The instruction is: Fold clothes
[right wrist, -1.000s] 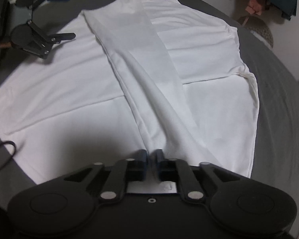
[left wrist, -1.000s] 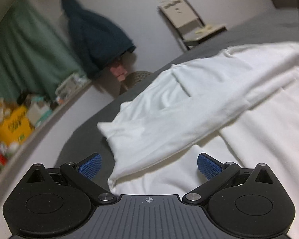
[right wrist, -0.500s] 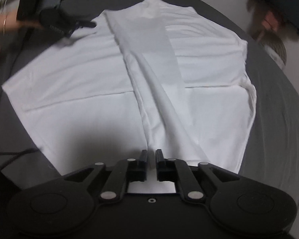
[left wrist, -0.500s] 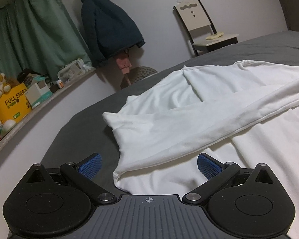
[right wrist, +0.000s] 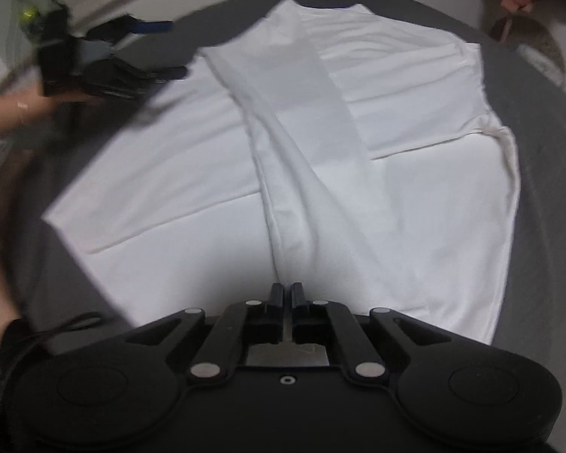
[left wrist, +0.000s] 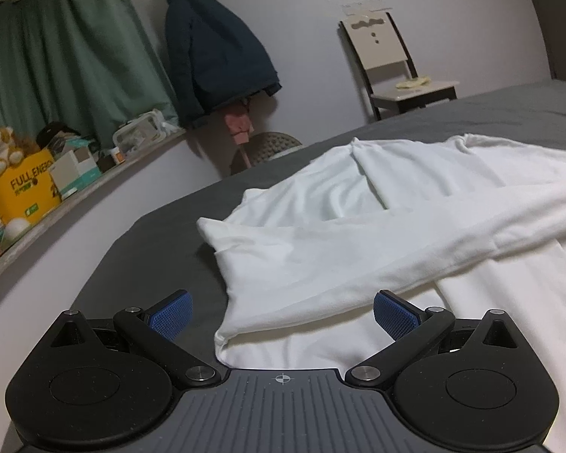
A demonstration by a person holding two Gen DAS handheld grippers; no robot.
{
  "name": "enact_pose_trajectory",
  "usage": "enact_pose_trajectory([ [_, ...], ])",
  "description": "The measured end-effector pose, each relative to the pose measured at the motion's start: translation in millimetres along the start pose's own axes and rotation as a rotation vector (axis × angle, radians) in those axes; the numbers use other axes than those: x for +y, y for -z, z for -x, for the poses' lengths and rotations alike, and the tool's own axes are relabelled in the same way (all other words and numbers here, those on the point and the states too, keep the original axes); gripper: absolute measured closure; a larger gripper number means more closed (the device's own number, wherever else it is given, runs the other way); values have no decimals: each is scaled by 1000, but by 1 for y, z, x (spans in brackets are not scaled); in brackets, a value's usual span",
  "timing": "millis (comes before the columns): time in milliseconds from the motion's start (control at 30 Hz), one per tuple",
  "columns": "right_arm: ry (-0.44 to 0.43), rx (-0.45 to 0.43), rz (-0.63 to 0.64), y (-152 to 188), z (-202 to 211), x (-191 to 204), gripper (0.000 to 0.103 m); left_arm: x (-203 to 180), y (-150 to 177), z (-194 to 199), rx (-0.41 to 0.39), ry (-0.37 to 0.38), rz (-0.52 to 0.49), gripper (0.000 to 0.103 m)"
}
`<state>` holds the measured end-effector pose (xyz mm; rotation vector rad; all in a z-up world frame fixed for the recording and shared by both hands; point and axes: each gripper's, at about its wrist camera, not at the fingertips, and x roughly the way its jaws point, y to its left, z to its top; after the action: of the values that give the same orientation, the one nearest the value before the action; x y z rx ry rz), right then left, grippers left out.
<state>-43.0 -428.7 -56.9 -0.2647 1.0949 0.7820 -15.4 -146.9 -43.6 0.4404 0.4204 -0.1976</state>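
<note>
A white long-sleeved shirt (right wrist: 415,196) lies spread flat on the grey bed (right wrist: 547,173). In the right wrist view its body stretches crosswise over the bed, while one sleeve (right wrist: 302,139) is folded over the body as a long band. The sleeve's long axis runs from the right claw (right wrist: 287,291) diagonally away toward the shirt's far edge, where its cuff end points.

The right claw is clenched, its two black fingers nearly together at the near end of that sleeve; whether cloth is pinched between them cannot be told.

The left claw (left wrist: 281,311) is released, its blue pads (left wrist: 394,315) spread wide on either side of the sleeve's cuff end (left wrist: 237,336), above it and not touching. Seen from the right claw, the left claw (right wrist: 132,64) hovers beside the shirt's far left corner, blurred, in a hand (right wrist: 26,109).
</note>
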Motion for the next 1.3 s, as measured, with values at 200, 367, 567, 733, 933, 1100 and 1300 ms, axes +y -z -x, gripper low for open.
enact_pose_trajectory([
  [200,-34,103,1,7,-21,5,92,3,-1,-1,-5,45,60,0],
  [367,-153,7,-39,-4,-7,1,75,7,-6,-4,-17,83,150,0],
  [567,90,-286,-170,-64,7,-49,44,42,-20,-38,33,57,352,0],
  [733,138,-404,-411,-140,-15,-136,44,89,-24,-86,73,23,570,0],
  [933,121,-463,-706,-206,-57,-223,44,130,-20,-158,109,2,762,0],
  [1100,204,-393,-696,-233,-94,-255,44,144,-9,-214,112,9,886,0],
  [1300,219,-366,-672,-249,-124,-273,50,139,-10,-268,184,38,843,29],
])
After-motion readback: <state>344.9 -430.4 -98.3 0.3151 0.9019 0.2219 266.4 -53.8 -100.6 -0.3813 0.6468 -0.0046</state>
